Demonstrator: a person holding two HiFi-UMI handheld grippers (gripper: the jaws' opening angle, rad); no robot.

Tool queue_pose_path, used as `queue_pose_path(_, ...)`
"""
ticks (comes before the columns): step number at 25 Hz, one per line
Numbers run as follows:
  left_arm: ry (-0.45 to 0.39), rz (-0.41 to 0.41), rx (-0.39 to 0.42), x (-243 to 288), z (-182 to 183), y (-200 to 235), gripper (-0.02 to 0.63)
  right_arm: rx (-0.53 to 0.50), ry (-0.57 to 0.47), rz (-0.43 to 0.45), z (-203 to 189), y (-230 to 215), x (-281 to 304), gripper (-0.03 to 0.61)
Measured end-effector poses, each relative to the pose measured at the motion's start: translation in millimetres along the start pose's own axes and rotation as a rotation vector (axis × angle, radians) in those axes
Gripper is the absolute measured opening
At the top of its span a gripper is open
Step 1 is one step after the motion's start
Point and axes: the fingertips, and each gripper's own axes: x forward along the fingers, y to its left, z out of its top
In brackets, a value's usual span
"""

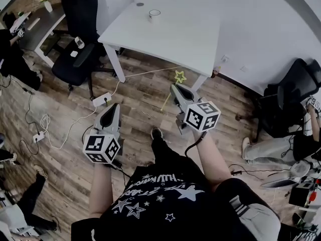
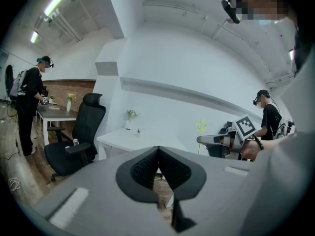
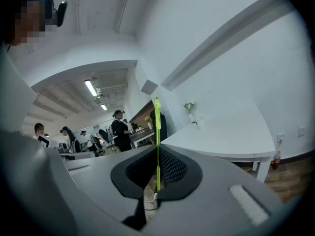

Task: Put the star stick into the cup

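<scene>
The star stick [image 1: 179, 77] is a thin yellow-green rod with a star outline at its top. My right gripper [image 1: 174, 89] is shut on the rod and holds it over the wood floor, short of the table. In the right gripper view the stick [image 3: 157, 132] rises upright from between the closed jaws. The white cup [image 1: 154, 15] stands on the white table [image 1: 175, 39], near its far edge, well ahead of both grippers. My left gripper [image 1: 114, 107] is lower left, shut with nothing in it. From the left gripper view the star [image 2: 201, 126] shows above the right gripper [image 2: 209, 139].
A black office chair [image 1: 77, 44] stands left of the table, another [image 1: 291, 99] at the right. A power strip [image 1: 102, 99] and cables lie on the floor. A small vase with flowers [image 3: 189, 109] sits on the table. Other people work at desks at the far left.
</scene>
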Motion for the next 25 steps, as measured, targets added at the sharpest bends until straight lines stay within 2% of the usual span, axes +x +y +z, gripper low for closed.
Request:
queue_pose_path(17, -0.002, 0.015, 0.016, 171.4, 44.4, 54.8, 0.003, 0.021, -0.022, 0.037, 74.5, -102.7, 141.9, 0.023)
queue_pose_path(25, -0.004, 0.012, 0.035, 229.1, 60.4, 64.8, 0.003, 0.031, -0.019, 0.05, 95.2, -138.1, 182.8, 0.023)
